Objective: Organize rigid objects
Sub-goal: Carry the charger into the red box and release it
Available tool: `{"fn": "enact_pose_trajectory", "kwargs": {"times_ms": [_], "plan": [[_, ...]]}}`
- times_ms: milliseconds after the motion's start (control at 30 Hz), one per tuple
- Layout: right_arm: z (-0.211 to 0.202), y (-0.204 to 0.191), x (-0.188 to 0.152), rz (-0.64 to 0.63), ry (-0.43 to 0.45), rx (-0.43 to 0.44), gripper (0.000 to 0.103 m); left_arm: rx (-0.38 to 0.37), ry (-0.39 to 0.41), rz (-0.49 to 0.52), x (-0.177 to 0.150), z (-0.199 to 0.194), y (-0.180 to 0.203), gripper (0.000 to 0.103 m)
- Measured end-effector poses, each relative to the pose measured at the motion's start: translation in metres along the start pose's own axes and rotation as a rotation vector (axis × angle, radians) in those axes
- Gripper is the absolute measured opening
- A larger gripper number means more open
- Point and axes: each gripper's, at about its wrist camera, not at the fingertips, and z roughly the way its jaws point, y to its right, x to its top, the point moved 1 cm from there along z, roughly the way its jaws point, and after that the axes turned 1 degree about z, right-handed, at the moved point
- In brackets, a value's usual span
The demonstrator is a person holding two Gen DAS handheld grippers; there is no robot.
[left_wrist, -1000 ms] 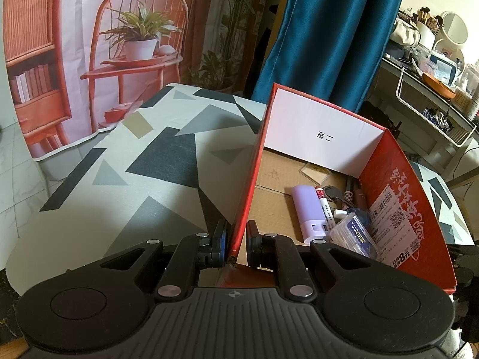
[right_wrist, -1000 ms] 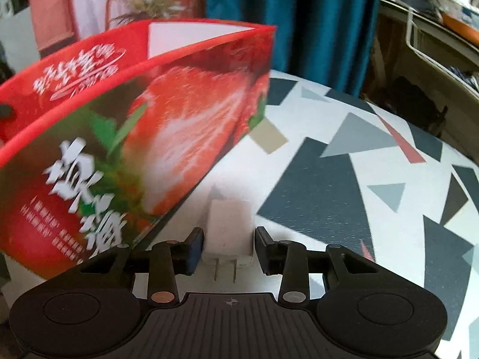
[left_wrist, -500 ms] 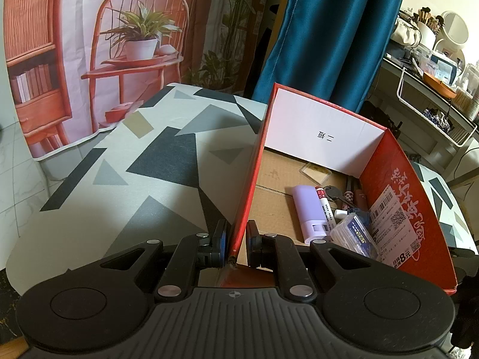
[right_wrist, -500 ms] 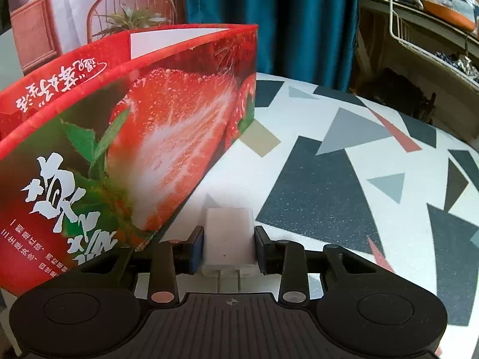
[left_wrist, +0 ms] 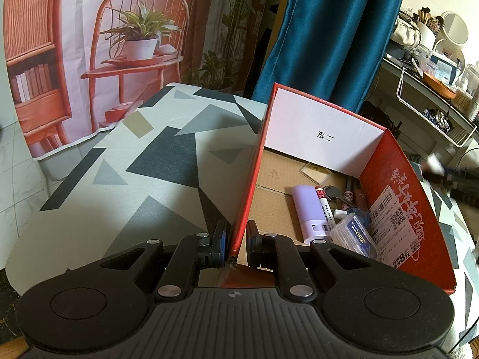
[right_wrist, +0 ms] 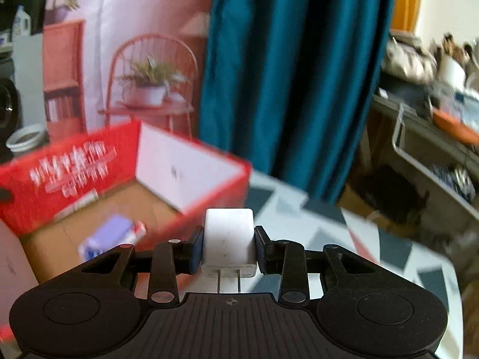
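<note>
— What's just changed?

— My right gripper [right_wrist: 229, 249] has lifted the white charger [right_wrist: 229, 239] off the patterned table [left_wrist: 149, 164], above the red cardboard box [left_wrist: 398, 197]; next is dropping it in.

— And your grips?

— Right jaws closed snugly on the charger's smooth plastic sides, prongs toward me. My left gripper [left_wrist: 236, 243] is pinched nearly shut on the box's thin wall, steadying it.

— Inside?

— A lilac tube [left_wrist: 307, 209], a marker [left_wrist: 324, 206], small packets.
</note>
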Motion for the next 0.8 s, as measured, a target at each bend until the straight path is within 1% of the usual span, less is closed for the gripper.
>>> {"fn": "enact_pose_trajectory", "kwargs": {"times_ms": [67, 133, 267, 333, 433, 567, 733, 800], "plan": [[0.003, -0.005, 0.017, -0.031, 0.012, 0.037, 0.032, 0.000, 0.000, 0.000, 0.000, 0.000, 0.000, 0.014], [0.010, -0.015, 0.029, -0.070, 0.003, 0.084, 0.032, -0.001, 0.000, 0.000, 0.000, 0.000, 0.000, 0.014], [0.034, -0.043, 0.039, -0.141, -0.062, 0.190, 0.032, 0.000, -0.001, 0.001, 0.000, 0.000, 0.000, 0.014], [0.047, -0.054, 0.040, -0.152, -0.100, 0.219, 0.032, -0.001, -0.001, 0.001, 0.000, 0.000, -0.001, 0.014], [0.064, -0.066, 0.039, -0.164, -0.143, 0.238, 0.032, -0.002, -0.002, 0.002, 0.000, 0.000, 0.000, 0.014], [0.074, -0.074, 0.034, -0.151, -0.184, 0.244, 0.032, -0.002, -0.002, 0.002, 0.000, 0.000, 0.000, 0.014], [0.079, -0.073, 0.034, -0.142, -0.196, 0.240, 0.032, -0.001, -0.002, 0.002, 0.000, 0.000, 0.000, 0.014], [0.079, -0.072, 0.034, -0.136, -0.198, 0.238, 0.030, -0.001, -0.002, 0.002, 0.000, 0.000, 0.000, 0.014]]}}
